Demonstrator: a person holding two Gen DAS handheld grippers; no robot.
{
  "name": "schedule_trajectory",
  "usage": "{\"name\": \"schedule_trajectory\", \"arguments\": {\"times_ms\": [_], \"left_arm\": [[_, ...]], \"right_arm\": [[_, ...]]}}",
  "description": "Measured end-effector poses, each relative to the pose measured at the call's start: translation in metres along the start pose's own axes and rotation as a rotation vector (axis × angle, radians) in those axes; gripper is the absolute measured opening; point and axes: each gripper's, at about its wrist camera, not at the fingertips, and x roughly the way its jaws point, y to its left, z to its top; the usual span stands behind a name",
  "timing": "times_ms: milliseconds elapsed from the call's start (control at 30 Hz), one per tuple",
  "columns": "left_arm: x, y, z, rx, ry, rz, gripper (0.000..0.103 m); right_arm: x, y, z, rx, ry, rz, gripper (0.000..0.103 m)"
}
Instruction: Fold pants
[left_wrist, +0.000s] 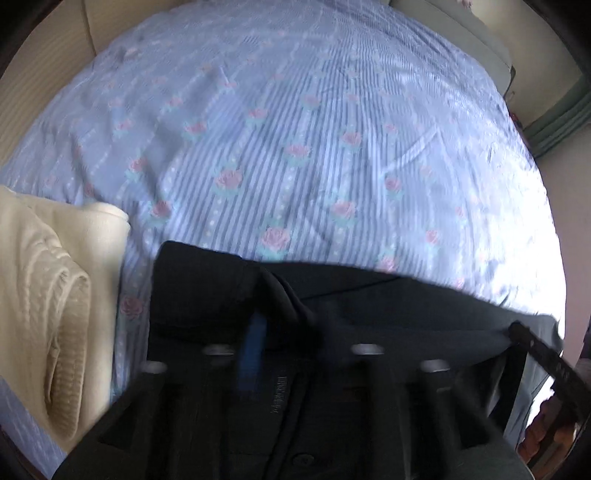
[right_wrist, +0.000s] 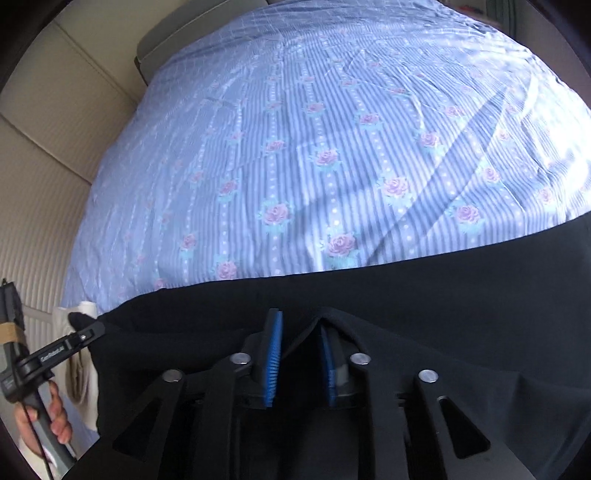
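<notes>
Black pants (right_wrist: 369, 295) lie at 6 o'clock on the striped bedsheet (right_wrist: 332, 147); fold just laid. Right gripper (right_wrist: 297, 363) and left gripper (left_wrist: 284, 350) both spread, releasing cloth. Next, likely regrip an edge.

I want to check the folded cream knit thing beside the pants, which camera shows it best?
The left wrist view. There the cream knit textile fills the left edge, its ribbed folds plain, lying on the striped floral bedsheet beside the dark pants. The right wrist view shows only a pale sliver at far left, mostly hidden.
</notes>
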Motion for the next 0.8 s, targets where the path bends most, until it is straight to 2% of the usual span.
{"name": "schedule_trajectory", "arguments": {"times_ms": [33, 100, 167, 300, 467, 667, 800], "left_arm": [[-0.011, -0.001, 0.001, -0.007, -0.038, -0.002, 0.073], [-0.034, -0.004, 0.002, -0.006, -0.109, 0.004, 0.073], [-0.057, -0.011, -0.001, 0.031, -0.132, -0.010, 0.073], [-0.099, -0.041, -0.037, 0.244, -0.163, -0.065, 0.073], [-0.145, -0.083, -0.104, 0.459, -0.218, -0.142, 0.073], [-0.171, -0.139, -0.176, 0.595, -0.169, -0.291, 0.076], [-0.171, -0.174, -0.213, 0.628, -0.097, -0.357, 0.078]], "right_arm": [[-0.004, 0.003, 0.000, -0.003, -0.008, 0.014, 0.042], [-0.018, 0.012, -0.002, -0.015, -0.027, 0.041, 0.048], [-0.051, 0.027, -0.008, -0.056, -0.088, 0.074, 0.048], [-0.107, 0.034, -0.031, -0.076, -0.186, 0.073, 0.058], [-0.180, 0.010, -0.086, -0.034, -0.237, 0.019, 0.060], [-0.253, -0.042, -0.160, 0.124, -0.278, -0.093, 0.060], [-0.287, -0.080, -0.210, 0.246, -0.274, -0.198, 0.061]]}}
